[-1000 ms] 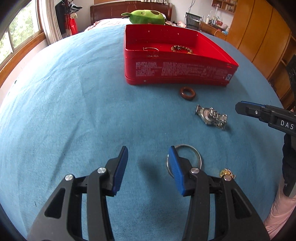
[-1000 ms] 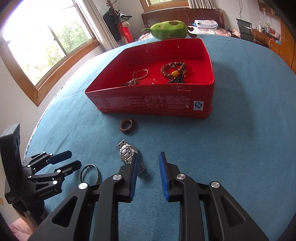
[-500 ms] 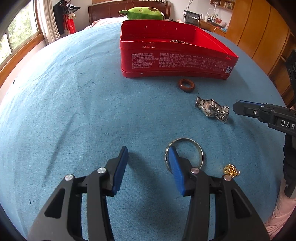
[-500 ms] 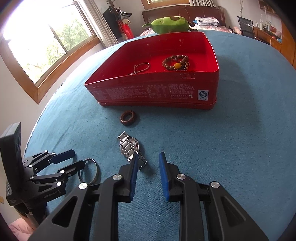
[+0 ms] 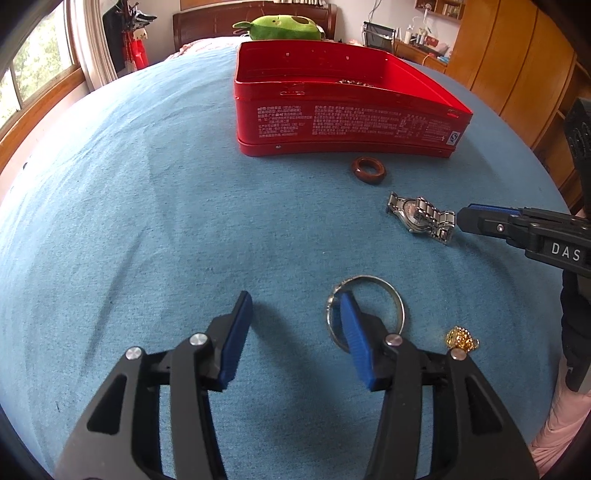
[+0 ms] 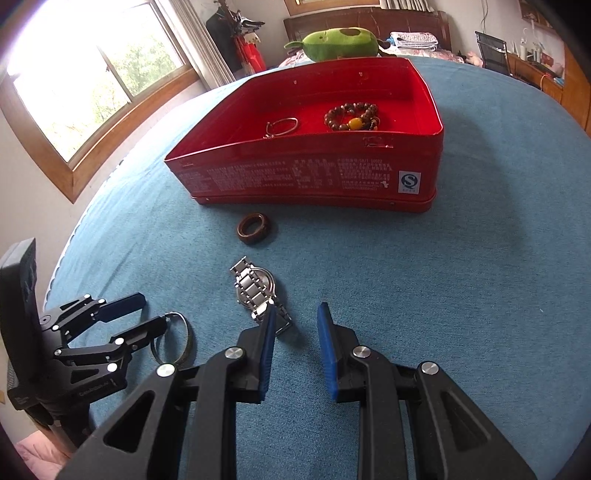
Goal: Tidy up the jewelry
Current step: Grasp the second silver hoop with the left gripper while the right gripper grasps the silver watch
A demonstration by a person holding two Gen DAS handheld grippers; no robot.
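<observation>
A red tin box [image 5: 347, 122] [image 6: 306, 177] stands on the blue cloth. It holds a bead bracelet [image 6: 351, 116] and a thin metal bangle [image 6: 282, 125]. A brown ring [image 5: 368, 170] [image 6: 253, 229], a steel watch [image 5: 421, 218] [image 6: 256, 288], a silver hoop [image 5: 395, 299] [image 6: 184, 338] and a small gold piece [image 5: 460, 338] lie in front of the box. My left gripper [image 5: 293, 334] is open and low; its right finger rests on the hoop's left edge. My right gripper [image 6: 295, 347] is open and empty; its left fingertip is at the watch band's near end.
A green plush toy [image 5: 282, 27] [image 6: 338, 42] lies behind the box. A window [image 6: 92, 85] is on the left and wooden wardrobes [image 5: 517, 66] on the right. The blue cloth [image 5: 147, 221] covers the whole surface.
Both grippers have come lower and closer to the cloth. The left gripper's right finger has reached the hoop's left edge. The right gripper has closed in on the watch.
</observation>
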